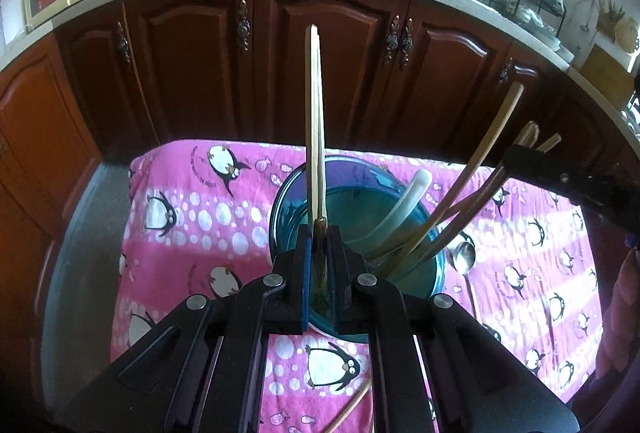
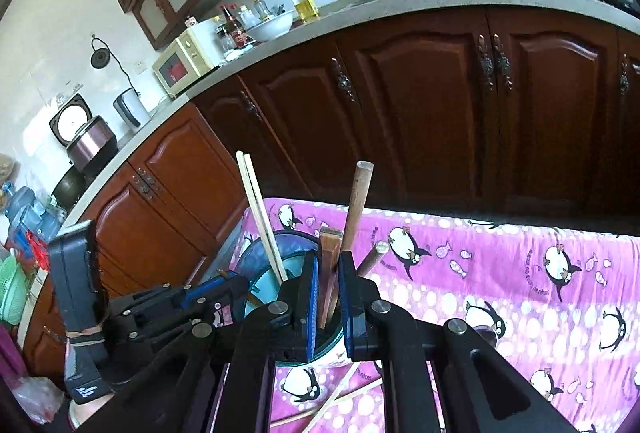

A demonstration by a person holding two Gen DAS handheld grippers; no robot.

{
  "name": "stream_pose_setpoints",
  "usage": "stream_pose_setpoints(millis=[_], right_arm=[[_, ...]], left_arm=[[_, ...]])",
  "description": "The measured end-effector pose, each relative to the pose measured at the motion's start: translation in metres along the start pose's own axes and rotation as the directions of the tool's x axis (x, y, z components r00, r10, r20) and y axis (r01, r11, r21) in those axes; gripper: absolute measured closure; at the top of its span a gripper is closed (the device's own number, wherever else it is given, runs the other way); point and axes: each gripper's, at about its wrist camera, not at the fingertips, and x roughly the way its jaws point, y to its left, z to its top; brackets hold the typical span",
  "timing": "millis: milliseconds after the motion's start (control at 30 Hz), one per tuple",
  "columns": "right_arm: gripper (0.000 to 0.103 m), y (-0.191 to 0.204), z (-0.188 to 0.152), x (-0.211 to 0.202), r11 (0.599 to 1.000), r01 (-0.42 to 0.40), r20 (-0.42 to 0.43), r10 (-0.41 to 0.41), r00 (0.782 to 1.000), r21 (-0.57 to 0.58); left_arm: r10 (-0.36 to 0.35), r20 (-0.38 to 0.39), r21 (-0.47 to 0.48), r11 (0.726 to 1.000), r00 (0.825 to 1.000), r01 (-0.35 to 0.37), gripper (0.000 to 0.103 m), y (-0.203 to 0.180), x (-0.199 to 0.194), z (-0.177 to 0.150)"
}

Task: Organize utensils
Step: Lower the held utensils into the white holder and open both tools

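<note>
Left wrist view: left gripper clamped on pale chopsticks, upright above blue holder on penguin cloth. Light, stiff, thin, probably slippery; best gripped low, both sticks together. Further right inside holder: white spoon, wooden handles crowding the opening. Metal spoon loose on cloth just beside holder. Far right, right gripper shut on brown chopsticks over holder; loose chopsticks near.
</note>
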Motion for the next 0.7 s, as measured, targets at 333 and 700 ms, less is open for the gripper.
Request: stream_pose_setpoints(millis=[333, 700], right_arm=[[0.08, -0.002, -0.002, -0.009, 1.0, -0.016, -0.012, 0.016, 1.0, 0.008], [0.069, 0.003, -0.011, -0.05, 0.998, -0.067, 0.043, 0.066, 0.997, 0.01]], left_arm=[[0.005, -0.002, -0.008, 1.0, 1.0, -0.005, 0.096, 0.002, -0.003, -0.002], [-0.04, 0.041, -0.055, 0.998, 0.998, 0.042, 0.062, 0.012, -0.039, -0.007]])
